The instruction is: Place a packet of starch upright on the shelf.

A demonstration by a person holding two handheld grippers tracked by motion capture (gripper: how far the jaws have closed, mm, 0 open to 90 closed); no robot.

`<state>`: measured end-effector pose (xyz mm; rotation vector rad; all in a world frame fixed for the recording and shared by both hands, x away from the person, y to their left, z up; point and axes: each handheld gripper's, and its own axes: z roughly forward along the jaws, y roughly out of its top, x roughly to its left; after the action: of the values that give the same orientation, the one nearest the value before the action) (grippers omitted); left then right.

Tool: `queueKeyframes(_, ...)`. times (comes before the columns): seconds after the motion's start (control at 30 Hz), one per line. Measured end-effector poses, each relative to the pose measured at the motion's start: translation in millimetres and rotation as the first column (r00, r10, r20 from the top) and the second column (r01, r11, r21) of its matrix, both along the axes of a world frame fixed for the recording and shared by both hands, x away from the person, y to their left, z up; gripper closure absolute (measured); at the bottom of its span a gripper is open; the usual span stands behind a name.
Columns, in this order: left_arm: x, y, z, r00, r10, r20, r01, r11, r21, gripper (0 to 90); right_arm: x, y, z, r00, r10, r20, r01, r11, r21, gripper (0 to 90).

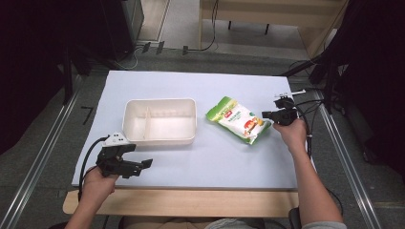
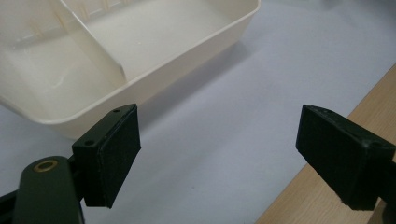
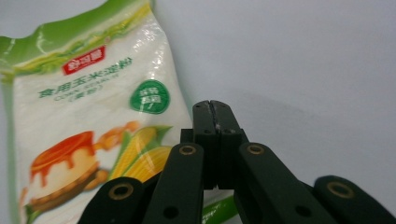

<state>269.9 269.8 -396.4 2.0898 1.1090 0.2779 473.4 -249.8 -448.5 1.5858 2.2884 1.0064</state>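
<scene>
Shut R tongs (image 3: 215, 108) beside packet (image 3: 88, 116); tray (image 2: 140, 79) by L.

- Left tongs (image 1: 138, 164) sit low at the near left, jaws spread wide with nothing between them, forearm coming in from below.
- Right tongs (image 1: 267, 115) reach out at far right, jaws pressed flat together, wrist extended.
</scene>
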Motion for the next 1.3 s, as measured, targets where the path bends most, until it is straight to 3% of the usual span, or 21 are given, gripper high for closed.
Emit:
queueKeyframes(0.03,-0.5,-0.2,-0.9,1.0000,0.007,0.003,-0.007,0.9999,0.011,14.7,8.2,2.4,-10.1,0.9992,0.007,-0.040,-0.008,0.9996,-0.025,90.0)
queueKeyframes(0.13,-1.3,-0.5,-1.0,0.9999,0.014,0.003,-0.014,0.9998,0.011,14.7,13.1,7.5,-17.7,0.9972,0.032,-0.068,-0.035,0.9979,-0.054,90.0)
queueKeyframes(0.37,-2.8,2.4,0.7,0.9996,0.028,0.008,-0.028,0.9996,0.009,14.7,8.0,10.6,-16.7,0.9974,0.048,-0.053,-0.053,0.9945,-0.090,90.0)
queueKeyframes(0.53,-4.5,3.8,4.6,0.9979,0.043,0.048,-0.043,0.9991,-0.003,14.7,0.3,9.6,-15.8,0.9977,0.038,-0.056,-0.043,0.9952,-0.088,90.0)
queueKeyframes(0.67,-0.3,3.3,4.0,0.9985,0.040,0.037,-0.039,0.9992,-0.011,14.6,-10.4,9.2,-13.1,0.9971,0.033,-0.069,-0.039,0.9946,-0.096,90.0)
queueKeyframes(1.2,13.9,-13.7,3.8,0.9987,-0.041,0.032,0.041,0.9992,-0.002,14.7,-56.9,15.7,-4.1,0.9922,0.108,-0.062,-0.114,0.9885,-0.099,90.0)
queueKeyframes(1.3,17.1,-17.9,3.8,0.9982,-0.051,0.031,0.051,0.9987,0.000,14.7,-65.8,19.1,-2.8,0.9892,0.126,-0.075,-0.131,0.9885,-0.075,90.0)
